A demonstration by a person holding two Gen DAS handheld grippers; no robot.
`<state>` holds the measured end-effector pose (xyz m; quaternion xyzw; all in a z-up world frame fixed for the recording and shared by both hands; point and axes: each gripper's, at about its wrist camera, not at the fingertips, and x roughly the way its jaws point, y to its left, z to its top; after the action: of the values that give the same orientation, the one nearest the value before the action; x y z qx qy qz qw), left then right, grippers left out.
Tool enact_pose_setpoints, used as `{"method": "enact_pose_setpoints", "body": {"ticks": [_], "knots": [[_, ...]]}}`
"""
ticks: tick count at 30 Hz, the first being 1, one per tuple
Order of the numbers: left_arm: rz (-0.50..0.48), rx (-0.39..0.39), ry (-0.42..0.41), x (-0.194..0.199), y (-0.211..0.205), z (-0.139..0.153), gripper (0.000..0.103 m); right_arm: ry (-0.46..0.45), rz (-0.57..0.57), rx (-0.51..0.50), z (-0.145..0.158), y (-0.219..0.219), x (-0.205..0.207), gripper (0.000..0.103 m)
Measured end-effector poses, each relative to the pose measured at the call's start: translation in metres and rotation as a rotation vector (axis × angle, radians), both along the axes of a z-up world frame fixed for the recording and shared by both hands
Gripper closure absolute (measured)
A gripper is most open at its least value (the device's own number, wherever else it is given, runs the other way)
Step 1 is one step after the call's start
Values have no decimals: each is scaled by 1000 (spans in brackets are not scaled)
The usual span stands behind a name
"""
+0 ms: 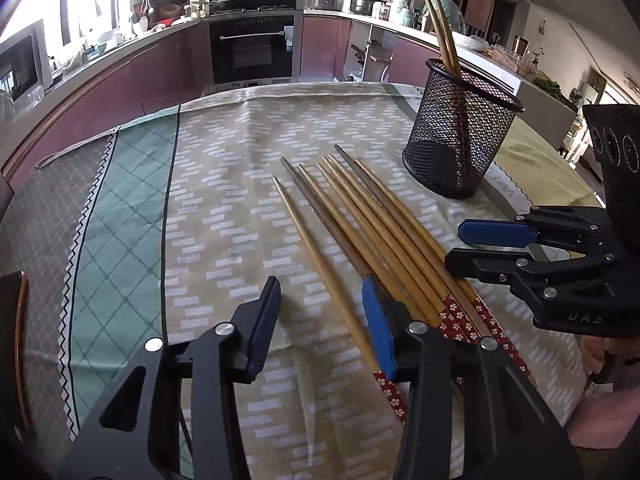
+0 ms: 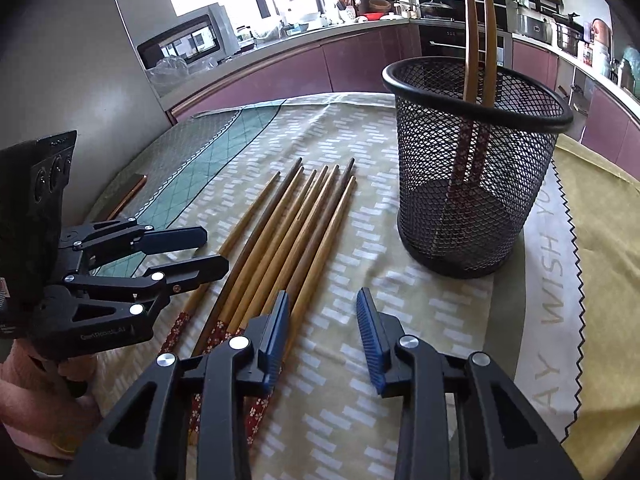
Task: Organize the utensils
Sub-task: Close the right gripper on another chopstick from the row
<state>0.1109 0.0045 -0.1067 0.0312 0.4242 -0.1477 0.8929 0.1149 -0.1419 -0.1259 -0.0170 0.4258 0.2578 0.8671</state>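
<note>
Several wooden chopsticks [image 1: 360, 232] with red flowered handles lie side by side on the tablecloth; they also show in the right wrist view [image 2: 288, 224]. A black mesh holder [image 1: 460, 136] stands upright beyond them with two chopsticks [image 1: 440, 28] in it; it also shows in the right wrist view [image 2: 472, 168]. My left gripper [image 1: 320, 304] is open, low over the handle ends, with the leftmost chopstick [image 1: 320, 264] between its jaws. My right gripper [image 2: 324, 312] is open and empty, just right of the row. Each gripper shows in the other's view: the right [image 1: 464, 244], the left [image 2: 212, 248].
The table carries a patterned cloth [image 1: 224, 168] with a green checked band at the left and a yellow cloth [image 2: 600, 240] at the right. A dark wooden object [image 2: 128, 196] lies at the table's left edge. Kitchen counters and an oven [image 1: 252, 48] stand behind.
</note>
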Motion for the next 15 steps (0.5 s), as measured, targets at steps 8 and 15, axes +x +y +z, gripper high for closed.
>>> {"method": "enact_pose_setpoints", "body": {"ticks": [8, 15], "knots": [[-11, 23, 11, 9, -4, 0, 65, 0, -13, -47, 0, 4, 6, 78], [-12, 46, 7, 22, -12, -2, 66, -4, -31, -58, -1, 12, 19, 78]]}}
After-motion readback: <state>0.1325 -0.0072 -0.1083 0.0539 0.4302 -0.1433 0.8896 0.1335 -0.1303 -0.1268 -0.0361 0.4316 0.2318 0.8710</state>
